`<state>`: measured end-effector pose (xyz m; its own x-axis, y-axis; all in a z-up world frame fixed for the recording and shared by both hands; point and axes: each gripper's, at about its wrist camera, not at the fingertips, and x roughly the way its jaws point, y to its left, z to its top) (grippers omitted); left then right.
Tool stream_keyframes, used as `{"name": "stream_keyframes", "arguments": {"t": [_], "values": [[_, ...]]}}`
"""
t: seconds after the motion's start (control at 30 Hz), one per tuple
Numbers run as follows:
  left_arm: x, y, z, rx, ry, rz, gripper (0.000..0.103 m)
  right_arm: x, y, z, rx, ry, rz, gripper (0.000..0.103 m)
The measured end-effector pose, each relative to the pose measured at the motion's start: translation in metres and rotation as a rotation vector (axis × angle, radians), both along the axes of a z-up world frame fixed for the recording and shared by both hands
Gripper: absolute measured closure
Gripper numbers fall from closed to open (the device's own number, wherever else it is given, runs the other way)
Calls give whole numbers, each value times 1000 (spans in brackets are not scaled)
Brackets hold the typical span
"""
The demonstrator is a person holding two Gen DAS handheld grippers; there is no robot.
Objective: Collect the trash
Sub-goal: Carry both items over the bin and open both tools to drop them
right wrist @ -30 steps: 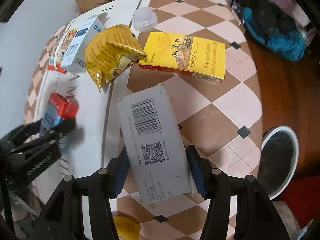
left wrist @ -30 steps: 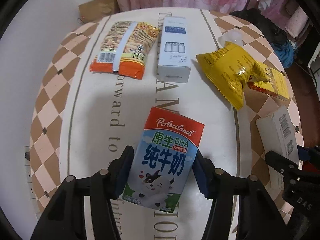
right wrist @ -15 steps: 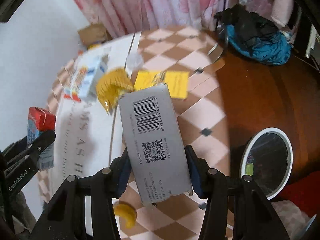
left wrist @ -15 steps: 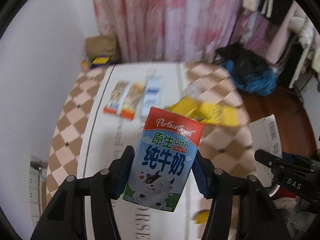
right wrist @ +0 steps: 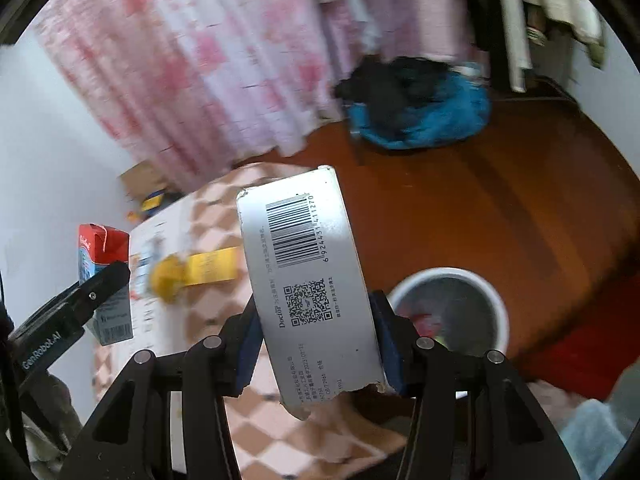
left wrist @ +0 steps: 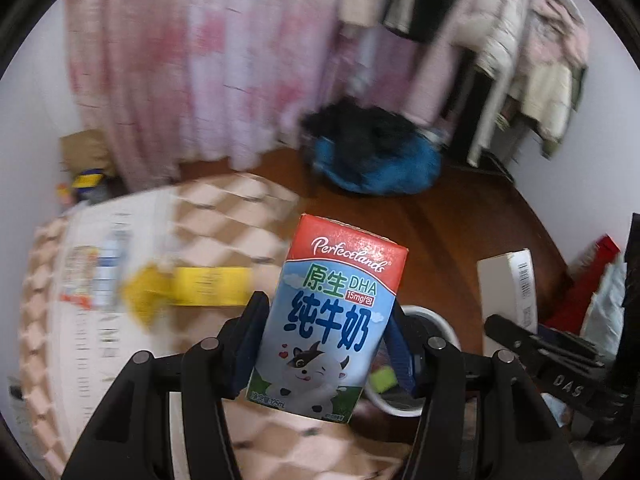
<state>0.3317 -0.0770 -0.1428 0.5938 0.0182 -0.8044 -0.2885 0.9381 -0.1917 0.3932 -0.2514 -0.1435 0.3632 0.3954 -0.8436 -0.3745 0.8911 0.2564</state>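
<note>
My left gripper (left wrist: 326,344) is shut on a blue and red milk carton (left wrist: 332,312) and holds it in the air above the table's right edge. My right gripper (right wrist: 318,338) is shut on a grey box with a barcode (right wrist: 308,280), also held in the air. A white round trash bin (right wrist: 452,312) stands on the floor just right of the grey box; in the left wrist view the bin (left wrist: 424,316) shows partly behind the carton. The milk carton (right wrist: 102,272) also shows at the left of the right wrist view.
The checkered table (left wrist: 224,216) holds a yellow snack bag (left wrist: 146,292), a yellow flat box (left wrist: 212,286), and blurred packets at the left. A blue and black clothes pile (left wrist: 376,156) lies on the wooden floor. Pink curtains hang behind.
Both grippers have lifted their items off the table and swung right, toward the floor side. The white bin now shows close beside both held items.
</note>
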Motion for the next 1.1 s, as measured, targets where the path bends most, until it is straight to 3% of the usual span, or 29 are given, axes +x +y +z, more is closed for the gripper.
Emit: {"name": "stream_keyframes", "arguments": {"t": [0.2, 0.33, 0.47, 0.63, 0.73, 0.8, 0.87, 0.93, 1.0, 1.1], "values": [[64, -69, -70, -129, 143, -153, 50, 38, -74, -56, -56, 77, -125, 50], [102, -95, -136, -224, 290, -208, 50, 61, -110, -114, -98, 171, -190, 50], [125, -109, -177, -259, 377, -233, 50, 79, -135, -172, -127, 264, -248, 50], [137, -121, -198, -257, 413, -254, 49, 93, -158, -222, -130, 342, -304, 50], [142, -127, -204, -230, 423, -262, 49, 95, -162, -236, -138, 360, -317, 50], [140, -130, -205, -219, 429, -264, 43, 99, -162, -245, -139, 369, -330, 49], [141, -132, -204, -201, 423, -265, 16, 98, -163, -249, -144, 379, -334, 48], [140, -133, -203, -195, 417, -268, 12, 100, -163, -253, -162, 388, -337, 40], [138, -133, -200, -175, 412, -269, 11, 99, -164, -254, -168, 393, -348, 17], [135, -135, -196, -137, 398, -271, 11, 94, -164, -248, -212, 381, -347, 4]]}}
